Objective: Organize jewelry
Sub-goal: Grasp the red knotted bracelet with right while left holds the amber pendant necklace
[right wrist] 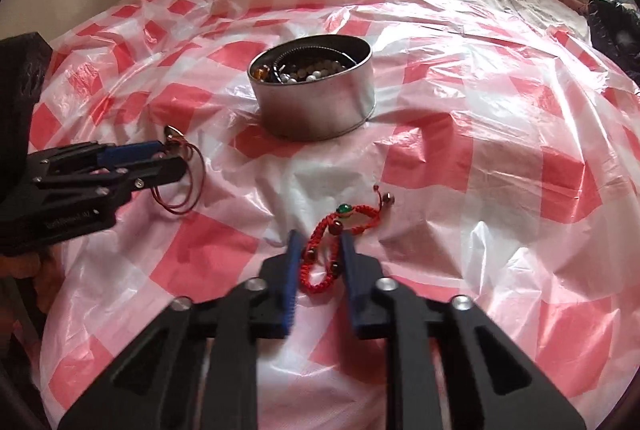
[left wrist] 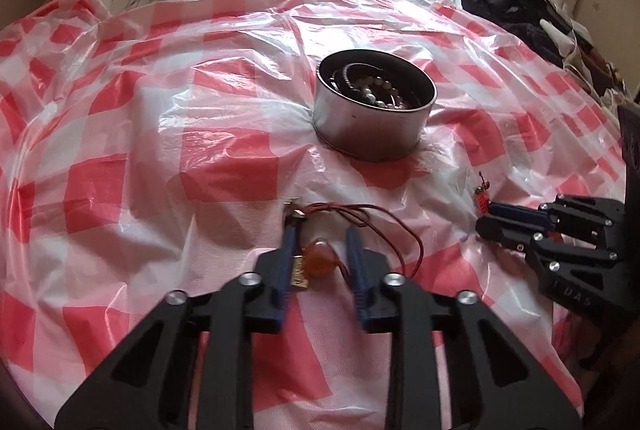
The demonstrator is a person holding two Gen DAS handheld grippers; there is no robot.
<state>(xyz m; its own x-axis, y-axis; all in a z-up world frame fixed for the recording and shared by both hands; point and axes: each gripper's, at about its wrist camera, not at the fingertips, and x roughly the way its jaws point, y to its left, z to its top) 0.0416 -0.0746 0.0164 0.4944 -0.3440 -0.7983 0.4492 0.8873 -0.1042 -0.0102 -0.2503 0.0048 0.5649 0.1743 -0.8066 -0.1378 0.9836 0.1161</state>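
Both pieces lie on the bed's checked plastic sheet (left wrist: 120, 134), nearer the person than the metal tin (left wrist: 372, 118) already holding beads. The left gripper (left wrist: 320, 250) straddles the amber pendant (left wrist: 320, 256), its red cord trailing right; the narrow jaws seem not quite pinched. The right gripper (right wrist: 320, 254) straddles the red braided bracelet (right wrist: 332, 246), which runs lengthwise between the jaws; contact is unclear.

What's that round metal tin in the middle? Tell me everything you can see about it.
The round tin is a low, lidless, silvery metal can with straight walls and a darker inside. It stands upright on the red-and-white checked plastic sheet, beyond both hand-held grippers, touching neither. Inside lies a heap of jewelry: pale pearl-like beads, an amber bead and a dark coiled band.
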